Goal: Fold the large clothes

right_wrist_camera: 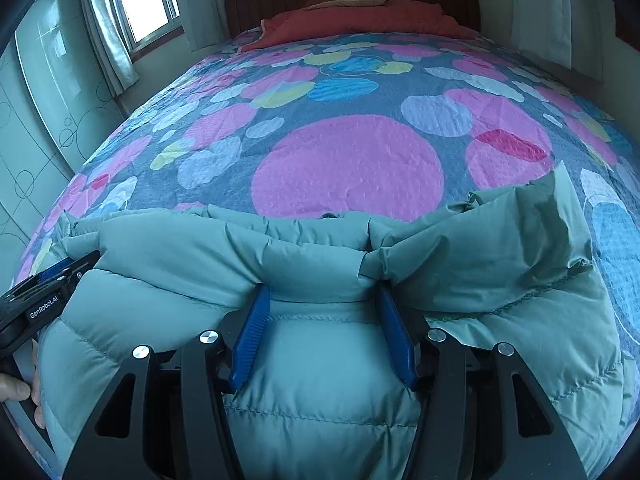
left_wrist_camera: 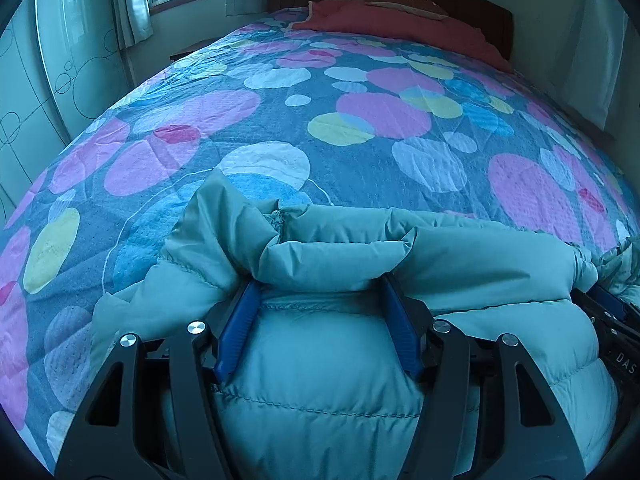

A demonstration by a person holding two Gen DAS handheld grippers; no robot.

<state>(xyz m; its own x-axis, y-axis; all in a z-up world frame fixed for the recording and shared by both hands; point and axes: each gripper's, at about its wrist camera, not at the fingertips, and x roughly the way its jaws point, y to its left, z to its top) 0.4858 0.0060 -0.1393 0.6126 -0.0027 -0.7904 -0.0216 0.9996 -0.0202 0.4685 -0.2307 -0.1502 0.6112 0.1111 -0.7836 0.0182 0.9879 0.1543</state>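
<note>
A teal quilted puffer jacket [left_wrist_camera: 340, 360] lies at the near edge of the bed, bunched into a thick roll across both views [right_wrist_camera: 320, 360]. My left gripper [left_wrist_camera: 320, 292] has its blue fingers [left_wrist_camera: 240, 320] set wide with a thick fold of the jacket filling the gap between them; the fingertips are hidden under the rolled fabric. My right gripper [right_wrist_camera: 324, 296] stands the same way, its blue fingers [right_wrist_camera: 252, 332] either side of a jacket fold. The right gripper shows at the right edge of the left wrist view [left_wrist_camera: 612, 312]; the left one shows at the left edge of the right wrist view [right_wrist_camera: 48, 280].
The bed has a blue cover with pink, yellow and white circles [left_wrist_camera: 360, 120], stretching away from the jacket. A red blanket [left_wrist_camera: 392, 24] and a pillow [left_wrist_camera: 404, 0] lie at the wooden headboard. A wardrobe [left_wrist_camera: 40, 80] and window stand at left.
</note>
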